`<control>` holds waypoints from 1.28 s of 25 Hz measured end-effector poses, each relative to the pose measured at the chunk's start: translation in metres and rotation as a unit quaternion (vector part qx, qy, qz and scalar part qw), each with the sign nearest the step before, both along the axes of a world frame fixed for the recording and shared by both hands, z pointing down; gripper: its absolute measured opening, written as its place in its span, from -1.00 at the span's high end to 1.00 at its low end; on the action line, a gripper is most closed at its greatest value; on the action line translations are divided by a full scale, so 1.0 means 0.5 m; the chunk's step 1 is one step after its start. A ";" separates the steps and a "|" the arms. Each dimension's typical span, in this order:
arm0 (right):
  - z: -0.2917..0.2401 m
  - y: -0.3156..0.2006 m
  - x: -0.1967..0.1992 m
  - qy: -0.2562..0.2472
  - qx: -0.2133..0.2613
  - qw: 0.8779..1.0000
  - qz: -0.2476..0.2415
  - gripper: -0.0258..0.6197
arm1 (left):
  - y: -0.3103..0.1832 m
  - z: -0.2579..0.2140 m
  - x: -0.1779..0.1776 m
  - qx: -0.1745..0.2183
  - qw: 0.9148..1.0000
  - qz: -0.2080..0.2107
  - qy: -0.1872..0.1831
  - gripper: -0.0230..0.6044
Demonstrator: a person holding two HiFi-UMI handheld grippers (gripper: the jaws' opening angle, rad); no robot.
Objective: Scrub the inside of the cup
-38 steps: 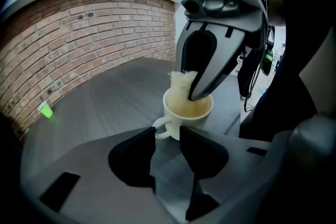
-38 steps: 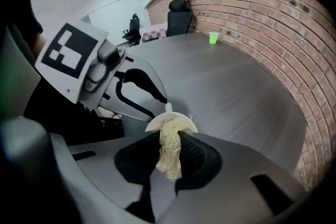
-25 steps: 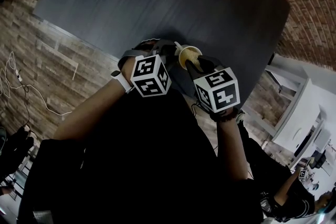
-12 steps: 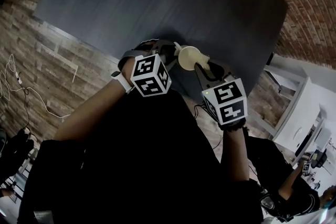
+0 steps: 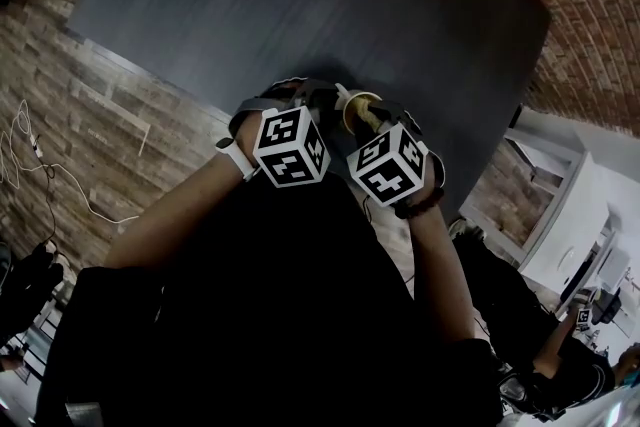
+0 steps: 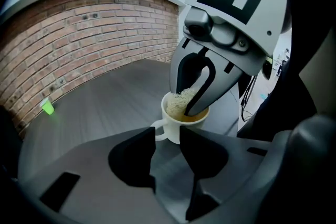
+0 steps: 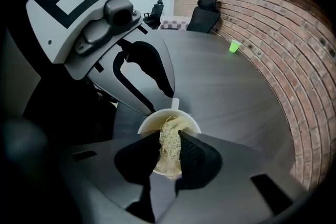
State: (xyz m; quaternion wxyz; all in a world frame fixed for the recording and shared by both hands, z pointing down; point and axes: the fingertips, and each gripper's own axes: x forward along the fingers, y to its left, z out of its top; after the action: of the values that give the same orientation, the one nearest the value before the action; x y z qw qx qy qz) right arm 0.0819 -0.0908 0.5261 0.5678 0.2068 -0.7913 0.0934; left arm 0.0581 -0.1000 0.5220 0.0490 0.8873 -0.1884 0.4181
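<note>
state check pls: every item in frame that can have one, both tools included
cup: upright on the table, mouth open.
handle: between the left tool's jaws.
scrub pad: pinched by the right tool, lower end inside the cup.
left tool: shut on the cup's handle.
right tool: shut on the scrub pad, tips at the cup's mouth.
green cup: upright, far across the table, untouched.

Near edge of dark grey table [image 5: 300,5]: white ceramic cup [image 6: 178,122]. In it, pale fibrous scrubber [image 7: 169,157] between jaws of right gripper [image 7: 170,136]. On its handle, leftward: left gripper [image 6: 167,134]. Far across table: small green cup [image 7: 234,46].
</note>
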 end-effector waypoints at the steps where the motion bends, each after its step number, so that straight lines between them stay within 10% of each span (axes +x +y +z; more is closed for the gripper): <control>1: -0.006 0.000 0.000 -0.001 0.002 1.000 -0.007 0.66 | 0.000 0.000 -0.001 -0.001 1.000 0.000 0.001 0.43; 16: -0.247 -0.034 0.075 -0.083 0.102 0.989 0.071 0.66 | -0.004 0.000 -0.001 -0.011 1.000 -0.002 0.006 0.44; 32: -0.010 0.006 0.009 0.025 0.014 0.998 -0.055 0.66 | -0.009 0.003 0.005 -0.015 1.000 -0.005 0.006 0.44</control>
State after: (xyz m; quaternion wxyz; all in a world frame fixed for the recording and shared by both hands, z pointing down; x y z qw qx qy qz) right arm 0.0866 -0.0880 0.5213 0.5888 0.1727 -0.7883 0.0457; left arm 0.0607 -0.1047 0.5234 0.0652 0.8881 -0.1862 0.4152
